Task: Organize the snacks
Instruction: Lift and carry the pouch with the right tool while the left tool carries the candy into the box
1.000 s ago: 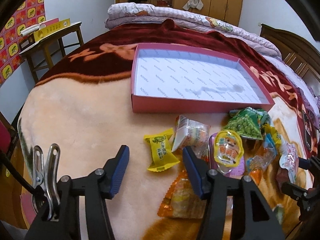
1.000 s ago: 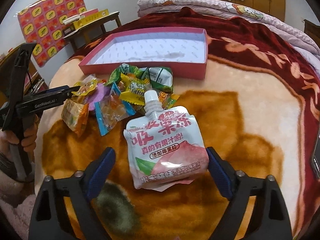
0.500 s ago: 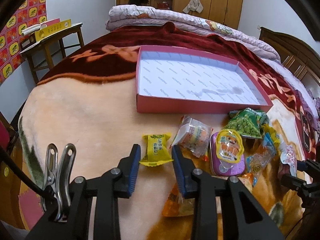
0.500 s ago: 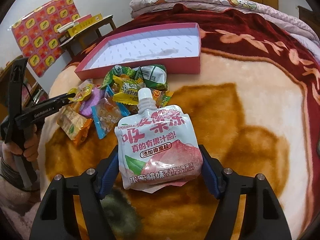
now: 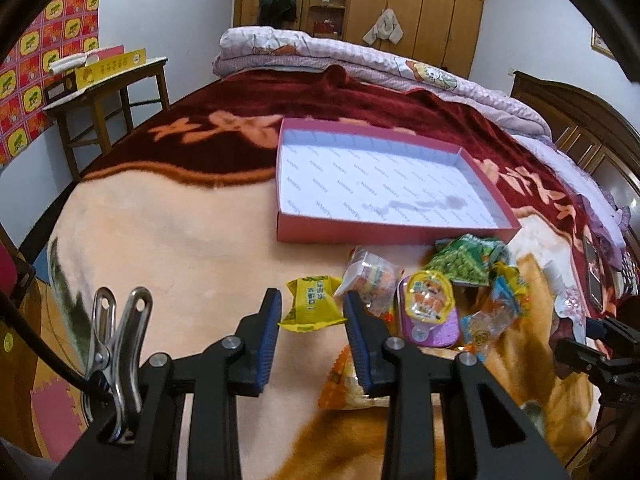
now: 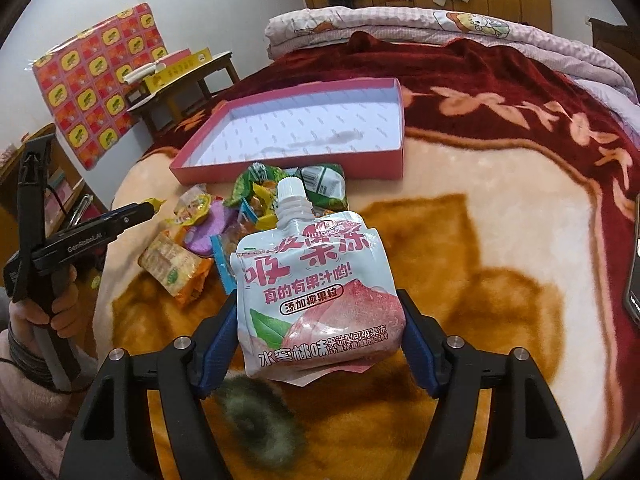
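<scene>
Fingers of the left gripper [image 5: 312, 316] clench a yellow candy [image 5: 312, 303] by its sides, above the bed [image 5: 160, 240]. Right gripper [image 6: 320, 336] grips a peach jelly pouch [image 6: 316, 292], spout toward the pink box [image 6: 394, 160].

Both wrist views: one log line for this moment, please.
left gripper: shut on yellow wrapped candy | right gripper: shut on pale blue peach jelly pouch | pink cardboard tray: empty

A home bedroom: blanketed bed [image 5: 168, 240], folded quilt [image 5: 360, 56], wooden wardrobe [image 5: 420, 4].
</scene>
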Available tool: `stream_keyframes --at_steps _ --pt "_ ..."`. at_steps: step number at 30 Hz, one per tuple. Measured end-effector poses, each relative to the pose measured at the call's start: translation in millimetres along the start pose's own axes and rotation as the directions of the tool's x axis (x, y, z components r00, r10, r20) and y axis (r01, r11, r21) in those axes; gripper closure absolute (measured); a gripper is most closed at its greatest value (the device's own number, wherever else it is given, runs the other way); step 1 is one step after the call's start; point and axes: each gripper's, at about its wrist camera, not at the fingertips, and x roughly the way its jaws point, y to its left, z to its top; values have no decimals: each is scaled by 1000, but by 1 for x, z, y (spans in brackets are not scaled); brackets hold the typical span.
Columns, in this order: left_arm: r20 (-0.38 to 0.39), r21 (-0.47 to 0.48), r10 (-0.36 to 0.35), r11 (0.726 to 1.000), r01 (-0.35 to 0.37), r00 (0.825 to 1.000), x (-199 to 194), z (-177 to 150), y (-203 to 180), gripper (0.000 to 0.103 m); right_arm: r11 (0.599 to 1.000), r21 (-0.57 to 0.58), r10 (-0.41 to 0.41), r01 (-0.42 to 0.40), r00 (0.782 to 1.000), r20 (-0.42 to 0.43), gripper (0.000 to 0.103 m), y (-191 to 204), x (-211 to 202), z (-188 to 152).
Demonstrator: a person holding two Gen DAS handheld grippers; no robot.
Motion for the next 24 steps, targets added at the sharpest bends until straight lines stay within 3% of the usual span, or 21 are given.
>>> stream_keyframes --at_steps 12,24 --pt "57 53 6 999 -9 998 -4 31 -11 69 1000 0 -7 7 1000 16 30 -1 -3 16" --pt "57 77 3 997 -8 998 17 56 -21 69 1000 -12 -9 10 999 33 30 -9 0 48"
